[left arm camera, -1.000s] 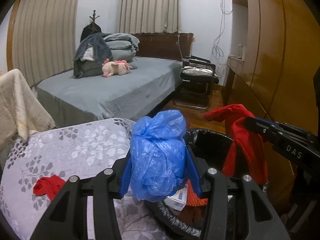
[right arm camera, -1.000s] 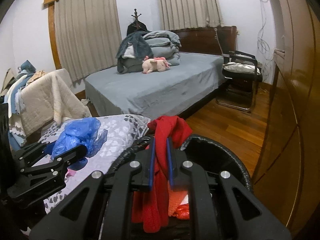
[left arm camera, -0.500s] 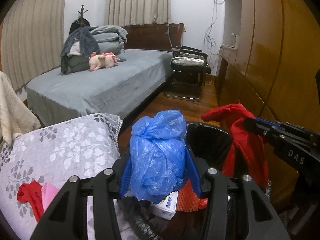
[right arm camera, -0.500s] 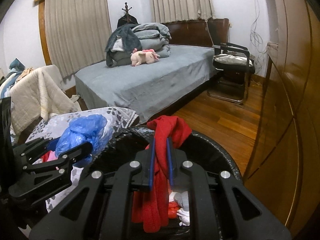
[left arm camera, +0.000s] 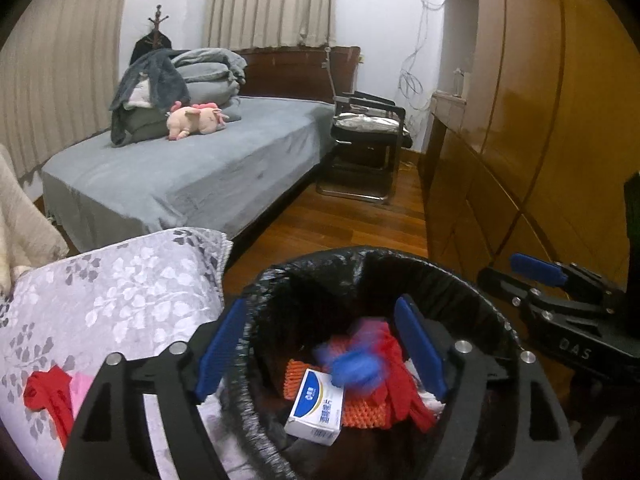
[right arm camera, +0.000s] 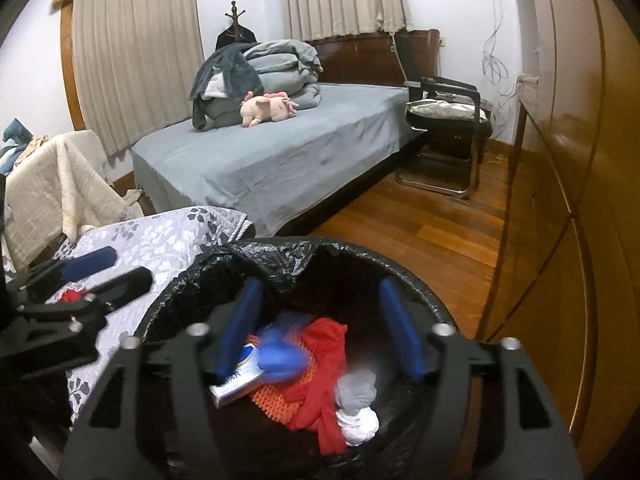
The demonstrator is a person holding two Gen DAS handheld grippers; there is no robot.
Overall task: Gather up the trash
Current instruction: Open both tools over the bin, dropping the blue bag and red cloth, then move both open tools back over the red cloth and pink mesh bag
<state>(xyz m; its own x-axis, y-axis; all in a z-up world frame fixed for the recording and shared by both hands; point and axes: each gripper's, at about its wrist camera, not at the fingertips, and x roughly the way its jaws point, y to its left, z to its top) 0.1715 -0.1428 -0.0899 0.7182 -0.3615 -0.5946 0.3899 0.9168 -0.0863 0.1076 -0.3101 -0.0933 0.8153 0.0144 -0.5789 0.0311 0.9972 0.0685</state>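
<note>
Bedroom floorboards and a grey bed [right arm camera: 280, 160] lie beyond a black-lined trash bin [right arm camera: 400, 272]. Both grippers tilt downward over its mouth, left gripper [left arm camera: 320, 344] and right gripper [right arm camera: 320, 324] with jaws opening and nothing between them. Blue bag [right arm camera: 280, 356] and red cloth [right arm camera: 324, 364] lie inside the bin.

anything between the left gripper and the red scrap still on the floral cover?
Nothing visible. The red scrap lies exposed on the floral cover, touching a pink scrap, left of the bin. The left gripper hangs over the bin, jaws opening and empty.
</note>
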